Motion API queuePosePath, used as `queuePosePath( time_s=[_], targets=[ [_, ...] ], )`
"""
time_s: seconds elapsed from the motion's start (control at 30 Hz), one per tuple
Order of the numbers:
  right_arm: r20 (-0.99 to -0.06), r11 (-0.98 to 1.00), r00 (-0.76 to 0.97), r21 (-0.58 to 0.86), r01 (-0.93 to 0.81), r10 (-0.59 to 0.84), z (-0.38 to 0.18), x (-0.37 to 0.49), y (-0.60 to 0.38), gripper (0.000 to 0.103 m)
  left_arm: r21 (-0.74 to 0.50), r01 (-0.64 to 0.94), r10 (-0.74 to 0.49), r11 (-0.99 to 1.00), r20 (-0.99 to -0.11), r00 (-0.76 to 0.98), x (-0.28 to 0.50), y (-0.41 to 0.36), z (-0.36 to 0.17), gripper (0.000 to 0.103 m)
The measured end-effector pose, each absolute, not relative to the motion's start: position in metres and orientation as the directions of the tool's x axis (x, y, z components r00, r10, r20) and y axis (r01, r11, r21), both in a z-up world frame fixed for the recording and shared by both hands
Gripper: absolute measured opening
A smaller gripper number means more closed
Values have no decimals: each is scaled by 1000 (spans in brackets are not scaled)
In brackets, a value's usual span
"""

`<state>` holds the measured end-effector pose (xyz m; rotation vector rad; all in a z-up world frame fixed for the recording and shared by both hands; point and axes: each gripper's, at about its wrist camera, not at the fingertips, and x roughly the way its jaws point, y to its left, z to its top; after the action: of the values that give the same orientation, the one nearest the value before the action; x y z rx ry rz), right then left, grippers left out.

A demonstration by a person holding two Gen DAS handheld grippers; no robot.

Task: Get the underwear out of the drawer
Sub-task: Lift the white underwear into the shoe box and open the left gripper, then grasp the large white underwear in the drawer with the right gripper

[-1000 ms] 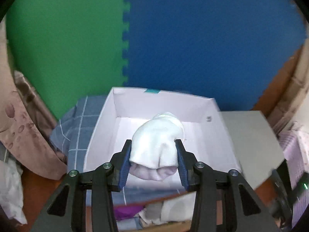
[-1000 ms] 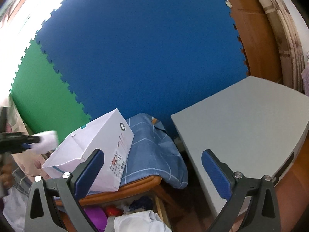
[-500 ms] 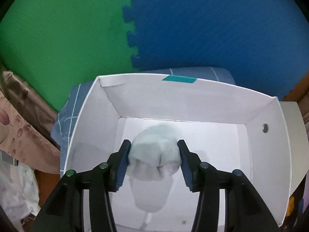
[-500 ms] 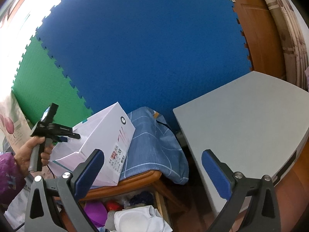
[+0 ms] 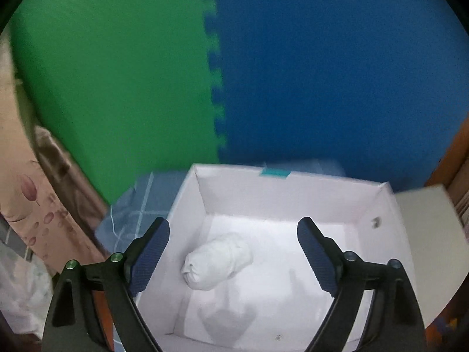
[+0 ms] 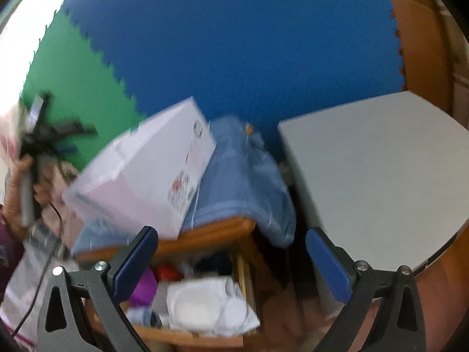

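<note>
Now the left tongs (image 5: 233, 253) stand wide apart above the white cardboard box (image 5: 296, 187), their jaws having just been opening; the rolled white underwear (image 5: 217, 264) that was clamped between the blue pads a second ago lies loose on the box floor, near its left wall, touching neither pad; the gap between cloth and pads is plain on both sides. That, as I judge it, means one piece is delivered and this hand is free to go back for another.

From the right wrist view the right tongs (image 6: 231, 261) are also apart and empty, pointing down toward the open wooden drawer (image 6: 243, 267); the view is blurred, yet more clothing shows inside it: a folded white piece (image 6: 205, 305) at the front, something purple (image 6: 143, 287) and something red behind it; which of these are underwear I cannot tell. The box sits on a blue checked cloth (image 6: 234, 176) over the cabinet top, directly above the drawer; the left tongs show at the far left of this view, held in a hand (image 6: 17, 182).

So the drawer is not yet emptied; the right side looks placed for the next pick.
</note>
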<state>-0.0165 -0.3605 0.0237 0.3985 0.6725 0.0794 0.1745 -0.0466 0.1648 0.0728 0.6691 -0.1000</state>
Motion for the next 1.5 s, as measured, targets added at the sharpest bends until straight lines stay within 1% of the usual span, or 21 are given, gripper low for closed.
queuePosePath(
  time_s=[0.07, 0.13, 0.23, 0.33, 0.43, 0.57, 0.6, 0.73, 0.83, 0.97, 1.03, 1.23, 1.3, 1.33, 1.37, 1.43, 1.47, 1.5],
  targets=[
    [-638, 930, 729, 368, 5, 249, 14, -10, -347, 103, 3, 127, -104, 992, -555, 825, 144, -35, 176, 103],
    [-697, 944, 656, 320, -77, 290, 2, -4, -320, 103, -41, 131, -134, 990, -492, 860, 108, -15, 180, 103],
    [-744, 954, 598, 225, -198, 300, -11, -4, -282, 103, -81, 171, -189, 982, -455, 870, 64, 15, 168, 103],
    [-805, 954, 527, 154, -258, 273, -31, 2, -260, 103, -108, 182, -212, 977, -485, 849, 34, 42, 146, 103],
    [-826, 957, 503, 138, -255, 253, -43, 5, -260, 103, -150, 192, -243, 970, -517, 821, 10, 74, 111, 102],
    [-873, 957, 422, 147, -250, 245, -70, 19, -267, 103, -234, 171, -269, 957, -504, 821, -4, 101, 82, 102],
    [-880, 958, 411, 146, -245, 239, -75, 22, -269, 103, -239, 161, -264, 958, -503, 823, -6, 105, 77, 102],
    [-896, 954, 353, 202, -220, 271, -95, 32, -281, 103, -227, 160, -259, 961, -527, 809, 0, 104, 60, 102],
    [-912, 963, 328, 194, -188, 248, -107, 41, -286, 103, -186, 176, -250, 967, -543, 802, 0, 98, 55, 102],
    [-915, 952, 272, 264, -156, 298, -123, 57, -293, 103, -169, 220, -278, 961, -595, 755, 6, 85, 45, 102],
    [-910, 934, 221, 324, -150, 351, -134, 64, -293, 103, -160, 232, -281, 959, -617, 735, 8, 80, 41, 102],
    [-891, 892, 123, 410, -193, 436, -150, 65, -281, 102, -136, 234, -267, 963, -626, 733, 8, 73, 36, 102],
    [-881, 871, 94, 435, -229, 464, -148, 60, -273, 80, -136, 230, -263, 964, -636, 725, 11, 72, 34, 102],
    [-882, 867, 76, 436, -240, 465, -149, 57, -269, 76, -134, 225, -258, 965, -644, 720, 13, 71, 32, 102],
    [-884, 865, 57, 438, -243, 464, -151, 55, -267, 69, -135, 222, -255, 966, -649, 717, 13, 71, 31, 102],
    [-869, 851, 27, 477, -222, 494, -157, 54, -266, 61, -138, 215, -252, 967, -656, 711, 15, 70, 29, 102],
    [-858, 840, 24, 496, -221, 513, -156, 53, -265, 50, -139, 212, -250, 967, -659, 709, 16, 70, 29, 102],
    [-849, 831, 27, 509, -226, 527, -155, 53, -265, 41, -138, 209, -247, 968, -661, 708, 17, 70, 28, 102]
  ],
)
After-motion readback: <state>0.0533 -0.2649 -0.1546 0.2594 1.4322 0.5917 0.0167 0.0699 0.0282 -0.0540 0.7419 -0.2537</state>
